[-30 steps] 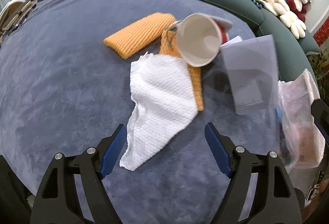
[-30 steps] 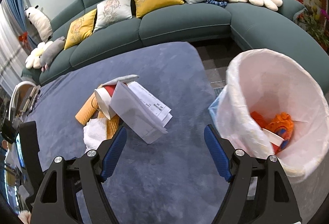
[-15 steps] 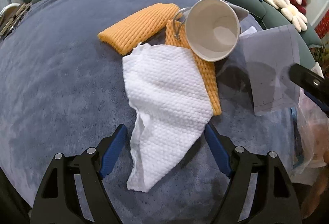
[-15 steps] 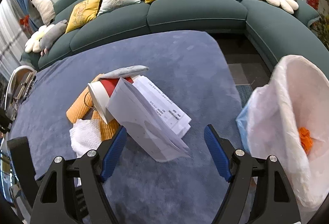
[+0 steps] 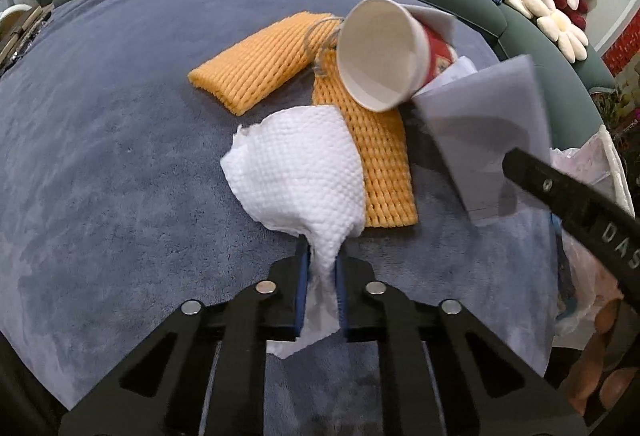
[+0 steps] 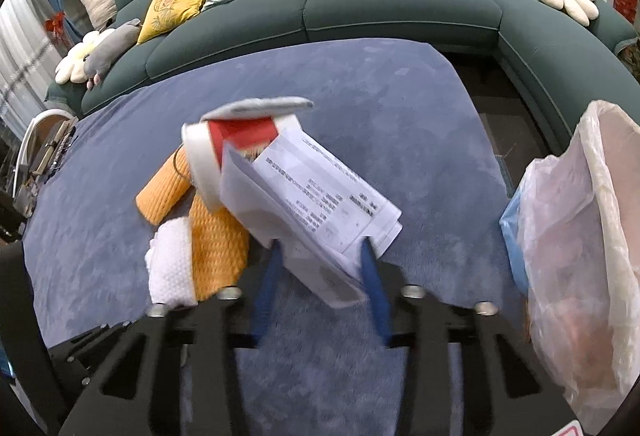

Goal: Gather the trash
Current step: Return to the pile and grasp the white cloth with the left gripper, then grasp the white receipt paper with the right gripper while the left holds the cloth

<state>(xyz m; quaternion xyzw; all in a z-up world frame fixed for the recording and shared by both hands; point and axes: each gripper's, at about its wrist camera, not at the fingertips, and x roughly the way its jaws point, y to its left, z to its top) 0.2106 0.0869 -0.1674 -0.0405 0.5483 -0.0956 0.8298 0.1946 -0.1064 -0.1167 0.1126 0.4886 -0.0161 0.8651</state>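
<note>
My left gripper (image 5: 320, 264) is shut on a white paper towel (image 5: 300, 172) that lies on the blue rug. Beyond it lie two orange foam nets (image 5: 260, 64), a tipped red-and-white paper cup (image 5: 380, 48) and a folded printed paper (image 5: 488, 128). In the right wrist view, my right gripper (image 6: 322, 256) has its fingers half closed around the lower end of the paper (image 6: 316, 192); motion blur hides whether they grip it. The cup (image 6: 224, 144), nets (image 6: 216, 240) and towel (image 6: 168, 264) lie to its left. The white bag-lined trash bin (image 6: 580, 236) stands at the right.
A dark green sofa (image 6: 400, 0) with yellow and grey cushions curves round the rug's far and right sides. Plush toys lie on it. A chair with clutter (image 6: 44, 144) stands at the far left. The bin's bag (image 5: 588, 164) shows at the right in the left wrist view.
My left gripper moved forward and shut on the towel's near corner. My right gripper swung left from the bin, moved onto the paper and narrowed around it.
</note>
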